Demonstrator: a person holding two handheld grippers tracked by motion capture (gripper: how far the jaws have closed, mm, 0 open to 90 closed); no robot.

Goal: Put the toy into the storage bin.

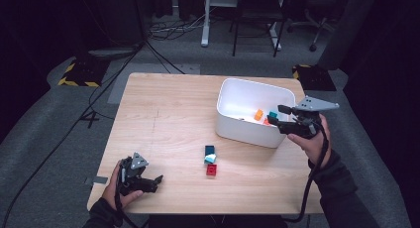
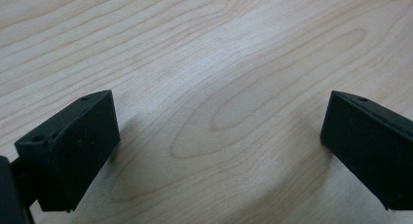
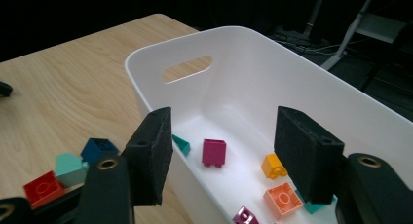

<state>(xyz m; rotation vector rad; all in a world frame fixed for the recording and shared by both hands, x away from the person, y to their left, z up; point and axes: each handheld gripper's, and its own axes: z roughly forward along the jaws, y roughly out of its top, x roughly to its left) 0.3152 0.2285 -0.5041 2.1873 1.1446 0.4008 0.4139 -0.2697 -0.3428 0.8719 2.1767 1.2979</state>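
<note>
I have the right gripper (image 1: pixel 278 115) over the white bin (image 1: pixel 233 126), jaws spread and empty, while the left gripper (image 1: pixel 154 181) rests with its jaws released on the table (image 1: pixel 163 114). The red brick (image 1: pixel 212 170), pale teal brick (image 1: pixel 210 158) and dark blue brick (image 1: pixel 209 149) lie touching on the table just before the bin. Reaching back for them, I could clip the bin's near wall and shove it, or scatter the cluster by closing on two at once.

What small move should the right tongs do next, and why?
Probably swing back to the red brick: the right tongs hang open and empty over the white bin, and three bricks remain on the table.
</note>
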